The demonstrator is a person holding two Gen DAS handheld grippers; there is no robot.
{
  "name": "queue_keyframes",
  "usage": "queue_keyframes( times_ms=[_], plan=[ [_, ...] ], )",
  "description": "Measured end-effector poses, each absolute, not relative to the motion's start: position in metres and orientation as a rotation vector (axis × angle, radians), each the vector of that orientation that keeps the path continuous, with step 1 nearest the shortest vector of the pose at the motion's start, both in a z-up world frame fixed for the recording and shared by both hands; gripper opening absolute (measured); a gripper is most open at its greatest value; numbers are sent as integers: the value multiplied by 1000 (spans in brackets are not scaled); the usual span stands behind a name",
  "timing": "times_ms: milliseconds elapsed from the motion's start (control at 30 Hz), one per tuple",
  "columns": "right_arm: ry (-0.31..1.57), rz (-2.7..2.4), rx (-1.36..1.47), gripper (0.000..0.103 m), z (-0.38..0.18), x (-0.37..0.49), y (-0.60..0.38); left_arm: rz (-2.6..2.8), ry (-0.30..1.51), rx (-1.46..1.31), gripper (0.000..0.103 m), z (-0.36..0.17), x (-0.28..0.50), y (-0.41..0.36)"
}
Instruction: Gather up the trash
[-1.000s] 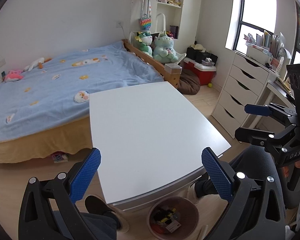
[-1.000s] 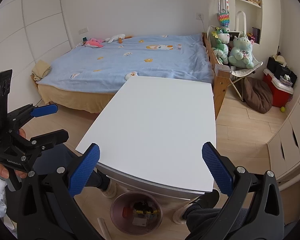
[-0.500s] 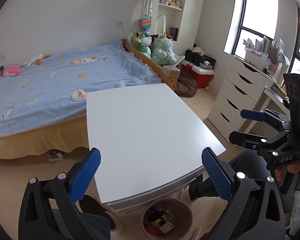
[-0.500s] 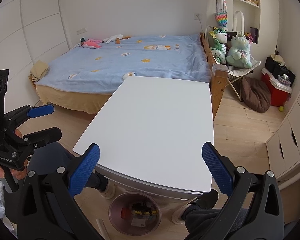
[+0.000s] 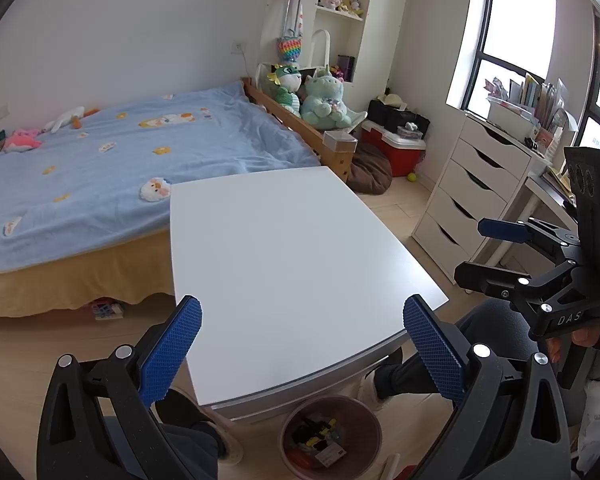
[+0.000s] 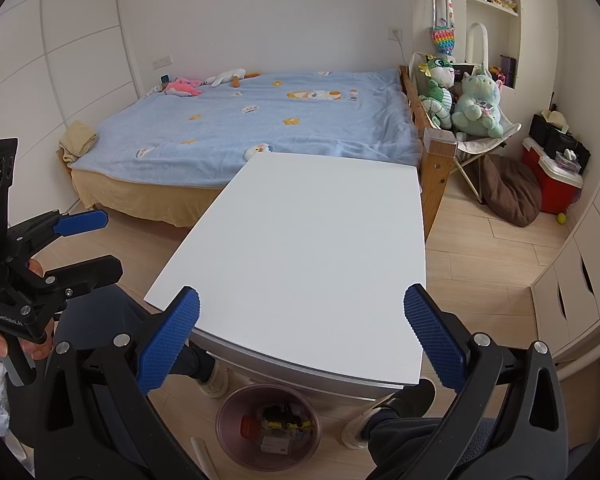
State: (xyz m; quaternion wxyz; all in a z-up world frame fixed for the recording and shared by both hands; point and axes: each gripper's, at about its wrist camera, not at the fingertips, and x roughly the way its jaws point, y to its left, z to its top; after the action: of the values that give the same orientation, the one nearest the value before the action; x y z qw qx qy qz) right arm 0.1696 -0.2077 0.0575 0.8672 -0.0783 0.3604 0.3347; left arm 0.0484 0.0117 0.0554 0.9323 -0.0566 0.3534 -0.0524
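Observation:
A round brownish waste bin (image 5: 331, 436) (image 6: 268, 428) stands on the floor under the near edge of a white table (image 5: 284, 256) (image 6: 312, 248). Wrappers and a small bottle lie inside it. My left gripper (image 5: 302, 344) hangs open above the table's near edge, nothing between its blue pads. My right gripper (image 6: 302, 340) is also open and empty over the same edge. Each gripper shows in the other's view, the right one (image 5: 500, 252) at the right and the left one (image 6: 84, 244) at the left, held by a hand.
A bed with a blue blanket (image 5: 112, 168) lies beyond the table, plush toys (image 5: 320, 96) at its end. A white drawer unit (image 5: 472, 196) and red cooler (image 5: 396, 152) stand on the right. The person's legs and feet (image 6: 392, 412) flank the bin.
Both grippers have risen and drawn back a little, so the table and bin sit slightly lower and farther in view. Both stay open and empty.

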Motion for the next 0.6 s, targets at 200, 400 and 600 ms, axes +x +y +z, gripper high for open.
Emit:
queue_keyframes(
  times_ms=[200, 400, 600],
  plan=[
    [756, 702, -166, 100, 57, 170, -208, -110, 724, -117, 97, 55, 48, 11],
    [757, 702, -163, 100, 58, 171, -209, -111, 726, -115, 97, 55, 48, 10],
    [757, 703, -165, 100, 57, 171, -209, -111, 727, -119, 97, 55, 48, 9]
  ],
)
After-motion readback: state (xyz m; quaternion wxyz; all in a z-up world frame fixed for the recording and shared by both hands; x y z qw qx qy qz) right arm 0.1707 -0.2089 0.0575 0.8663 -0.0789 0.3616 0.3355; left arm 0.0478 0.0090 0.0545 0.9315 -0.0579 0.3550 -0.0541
